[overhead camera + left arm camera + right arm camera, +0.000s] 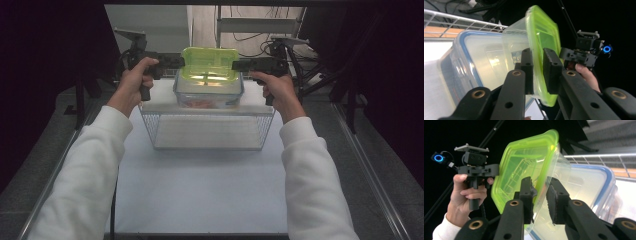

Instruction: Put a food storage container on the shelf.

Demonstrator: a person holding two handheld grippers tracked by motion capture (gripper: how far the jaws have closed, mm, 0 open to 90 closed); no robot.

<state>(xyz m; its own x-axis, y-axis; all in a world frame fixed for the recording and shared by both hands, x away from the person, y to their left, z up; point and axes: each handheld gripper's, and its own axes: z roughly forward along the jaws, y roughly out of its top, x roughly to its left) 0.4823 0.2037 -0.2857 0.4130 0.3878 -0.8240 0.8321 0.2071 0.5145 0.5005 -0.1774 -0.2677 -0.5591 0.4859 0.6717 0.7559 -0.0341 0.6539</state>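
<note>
Two grippers hold one green-lidded box point(209, 67) between them, over a wire basket point(207, 131) at the far end of the bench point(200, 190). The left gripper point(177, 61) has its jaws across the lid's rim on one side, and its own view shows the rim sandwiched between the pads. The right gripper point(239, 65) does the same on the opposite side; in its view the rim sits between the jaws, though one pad looks barely off the plastic. I judge both as gripping the box, with the hold perhaps loosening.

The box rests on, or just above, a larger blue-rimmed box point(471, 65) that already lies in the basket; I cannot tell whether the two touch. So the carrying looks nearly finished: the box is at the basket, stacked over the other one. What seems left is to settle it fully, let go on both sides and draw the hands point(132, 85) back.

Something reddish shows through the lower box. Around the bench stand dark stands and cables at the back. The basket's wire wall point(461, 23) is close to both grippers and could catch a jaw on the way out.
</note>
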